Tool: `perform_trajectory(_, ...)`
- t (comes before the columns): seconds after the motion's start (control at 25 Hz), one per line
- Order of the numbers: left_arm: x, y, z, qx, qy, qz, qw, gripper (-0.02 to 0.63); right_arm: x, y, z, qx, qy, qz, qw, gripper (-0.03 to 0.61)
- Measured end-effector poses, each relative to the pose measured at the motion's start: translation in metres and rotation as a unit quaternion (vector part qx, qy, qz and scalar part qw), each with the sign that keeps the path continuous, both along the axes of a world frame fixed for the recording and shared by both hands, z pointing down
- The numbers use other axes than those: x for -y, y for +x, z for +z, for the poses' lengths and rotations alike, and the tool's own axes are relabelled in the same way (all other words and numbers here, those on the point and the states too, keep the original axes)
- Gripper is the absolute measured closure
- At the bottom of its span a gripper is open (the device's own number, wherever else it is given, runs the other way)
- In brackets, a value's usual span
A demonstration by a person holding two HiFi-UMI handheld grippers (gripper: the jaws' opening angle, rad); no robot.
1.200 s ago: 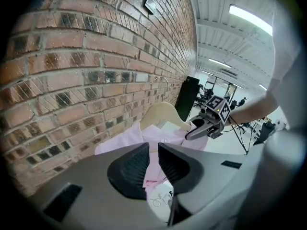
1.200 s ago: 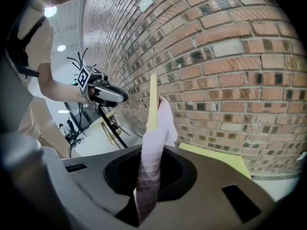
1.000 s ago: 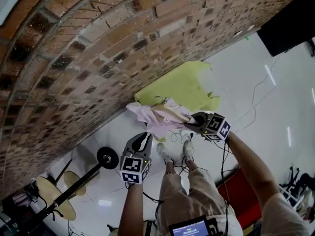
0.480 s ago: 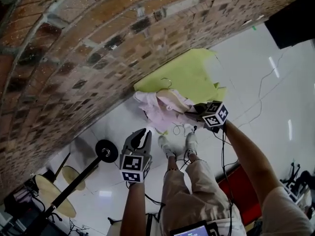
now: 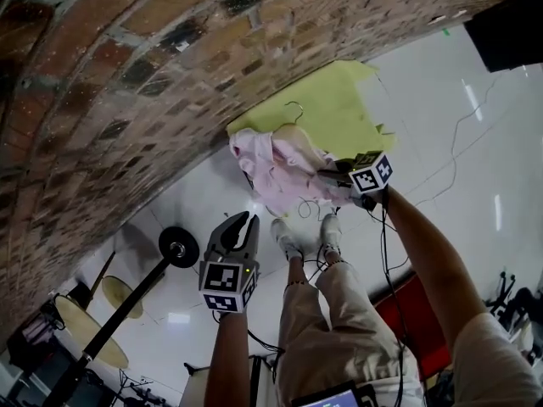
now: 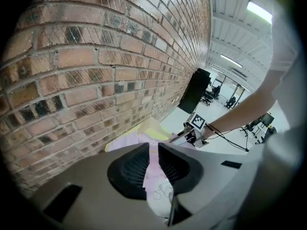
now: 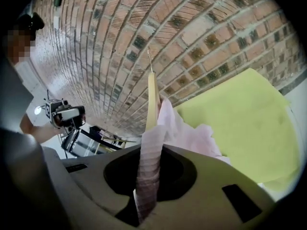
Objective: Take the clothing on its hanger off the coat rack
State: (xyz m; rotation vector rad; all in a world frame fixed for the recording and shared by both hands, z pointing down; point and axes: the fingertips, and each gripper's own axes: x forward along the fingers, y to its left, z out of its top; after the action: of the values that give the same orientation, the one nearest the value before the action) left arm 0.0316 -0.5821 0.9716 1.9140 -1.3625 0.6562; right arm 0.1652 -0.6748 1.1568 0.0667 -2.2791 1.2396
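Removal looks done: right claw [image 5: 333, 177] clamps the pink garment [image 5: 273, 170] on its wooden hanger [image 7: 152, 97] over the yellow-green sheet [image 5: 335, 113] by the far brick wall [image 5: 127, 83]; left claw [image 5: 240, 225] hangs slightly apart, empty; next calls for a controlled lay-down before release.

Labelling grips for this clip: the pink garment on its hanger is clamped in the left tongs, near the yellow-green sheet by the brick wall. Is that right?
No, the right tongs are clamped on the pink garment, as the right gripper view shows; the left tongs are empty. The rest holds: it is on its hanger, near the yellow-green sheet by the brick wall.
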Motion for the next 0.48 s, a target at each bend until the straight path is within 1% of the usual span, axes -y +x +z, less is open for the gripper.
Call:
perform_trajectory(0.16, 0.000, -0.006, 0.011, -0.004, 0.000, -0.005, 1.0000, 0.551, 0.009, 0.002, 0.043, -0.031, -0.011, 0.011, 0.999, 0.545)
perform_trajectory(0.28, -0.002, -0.007, 0.018, -0.006, -0.001, -0.006, 1.0000, 0.555, 0.011, 0.004, 0.069, -0.042, -0.015, 0.009, 0.999, 0.545)
perform_trajectory(0.4, -0.003, -0.004, 0.030, -0.008, -0.002, -0.009, 0.9999, 0.555, 0.022, 0.007, 0.095, -0.062, -0.003, 0.012, 0.998, 0.545)
perform_trajectory(0.48, -0.009, 0.001, 0.038, -0.013, -0.009, -0.012, 0.9998, 0.555, 0.024, 0.015, 0.116, -0.097, 0.010, 0.016, 0.995, 0.546)
